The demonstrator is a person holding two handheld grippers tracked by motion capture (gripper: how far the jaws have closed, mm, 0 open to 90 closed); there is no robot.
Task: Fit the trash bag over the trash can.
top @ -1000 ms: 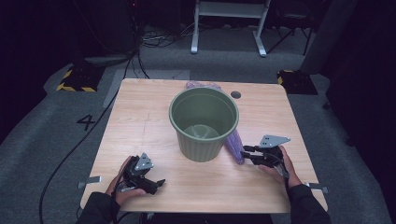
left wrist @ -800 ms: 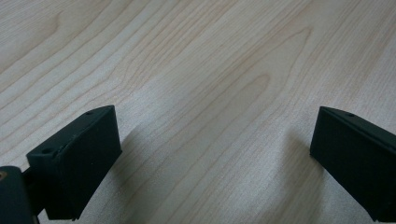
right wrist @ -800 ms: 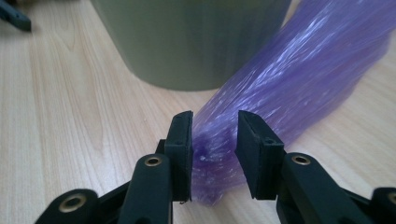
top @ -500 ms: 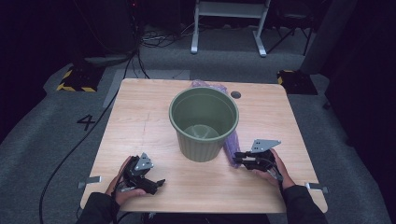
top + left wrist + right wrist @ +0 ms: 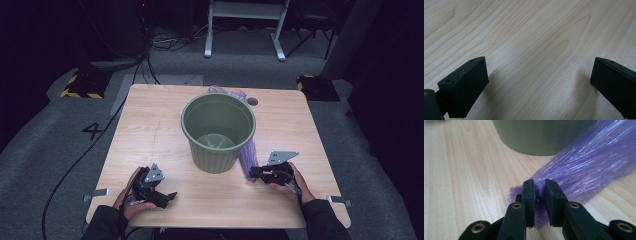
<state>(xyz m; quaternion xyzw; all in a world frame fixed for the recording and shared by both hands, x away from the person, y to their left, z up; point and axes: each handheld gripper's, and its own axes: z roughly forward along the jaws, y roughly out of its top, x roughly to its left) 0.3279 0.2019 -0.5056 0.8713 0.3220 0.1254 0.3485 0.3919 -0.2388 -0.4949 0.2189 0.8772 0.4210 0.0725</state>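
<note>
R tool (image 5: 539, 191) has just been closing, pinching bag (image 5: 584, 162) end; thin film may tear or slip. L tool (image 5: 536, 82) wide, idle on desk (image 5: 160, 135).

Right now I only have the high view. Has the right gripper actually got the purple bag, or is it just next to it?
Observer: The right gripper has its fingers pinching the gathered end of the purple plastic bag; they have just been closing on it.
Operator: Is the bag end off the table?
Observer: No, the bag's end lies on the wooden table, beside the base of the green bin.
Operator: And the left gripper?
Observer: The left gripper is open wide, with bare wood between its fingers.
</note>
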